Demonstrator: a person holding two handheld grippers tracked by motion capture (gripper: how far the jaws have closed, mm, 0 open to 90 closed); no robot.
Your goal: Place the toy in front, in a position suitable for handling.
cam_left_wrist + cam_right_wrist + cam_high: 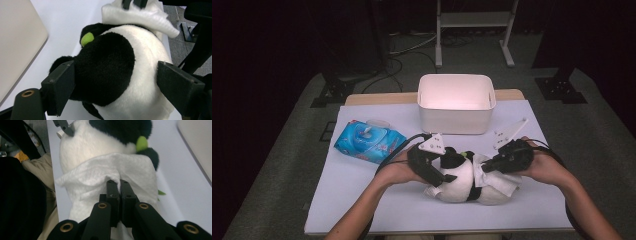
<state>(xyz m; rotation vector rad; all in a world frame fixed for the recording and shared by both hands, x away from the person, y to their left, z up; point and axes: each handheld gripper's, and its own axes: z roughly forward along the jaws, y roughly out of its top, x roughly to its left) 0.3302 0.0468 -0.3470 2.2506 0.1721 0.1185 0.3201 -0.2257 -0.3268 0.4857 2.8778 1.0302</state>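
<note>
A black-and-white panda plush (461,181) (117,67) (87,145) lies on the white table near the front middle. My left gripper (450,168) (116,82) has its jaws wide around the plush's head end, one pad against the black fur and the other against the white body. A white wipe (501,181) (140,16) (100,170) is draped over the plush's other side. My right gripper (486,167) (120,183) is shut on a pinched fold of that wipe, pressing it onto the plush. A small green patch (87,38) shows on the plush.
A white rectangular bin (456,115) stands behind the plush at the table's far middle. A blue pack of wet wipes (368,141) lies to the left. The table's front edge (437,229) is close to the person's forearms. A metal stand (474,30) is on the floor beyond.
</note>
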